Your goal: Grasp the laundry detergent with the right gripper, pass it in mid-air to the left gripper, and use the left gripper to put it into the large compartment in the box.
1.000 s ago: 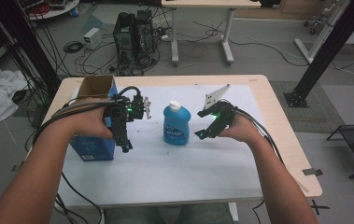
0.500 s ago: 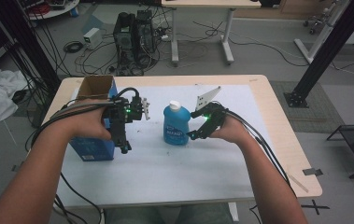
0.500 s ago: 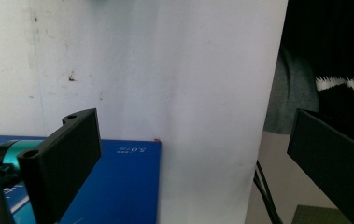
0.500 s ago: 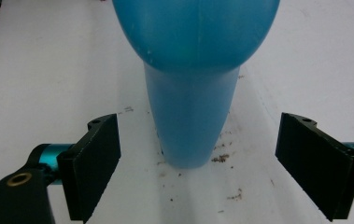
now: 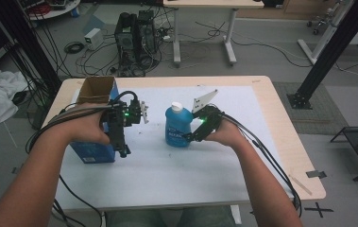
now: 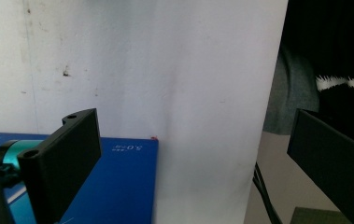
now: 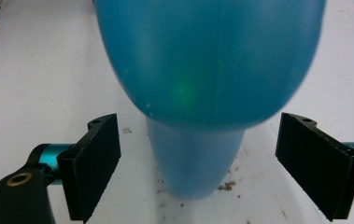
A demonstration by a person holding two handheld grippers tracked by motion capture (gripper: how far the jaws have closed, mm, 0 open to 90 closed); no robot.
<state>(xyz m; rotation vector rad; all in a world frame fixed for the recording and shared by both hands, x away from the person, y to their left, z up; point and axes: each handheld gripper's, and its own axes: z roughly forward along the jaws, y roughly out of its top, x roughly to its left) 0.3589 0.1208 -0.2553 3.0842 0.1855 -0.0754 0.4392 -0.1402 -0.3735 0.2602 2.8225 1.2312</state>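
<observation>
Two forearms reach in from the near edge of the white worktop (image 5: 224, 170), each hand carrying a tool. The right hand (image 5: 224, 135) angles inward toward the centre, its right tool (image 5: 189, 137) levelled at the blue bottle (image 5: 177, 126); in the right gripper view the black jaws stand wide apart on either side of the bottle's rounded body (image 7: 209, 60), released and not touching it, a green glow on the plastic. The bottle stands upright at mid-worktop with its white cap (image 5: 177, 107) on. The left hand (image 5: 89, 127) sits over the blue box (image 5: 94, 150) at the worktop's left side, wrist turned so the left tool (image 5: 123, 150) points down and toward the person; in the left gripper view its jaws also gape, nothing between them, with the box's blue face (image 6: 118, 186) below. The box top (image 5: 95, 90) is open cardboard. Beyond the worktop, computer towers (image 5: 136, 33) and cables lie on the floor.
</observation>
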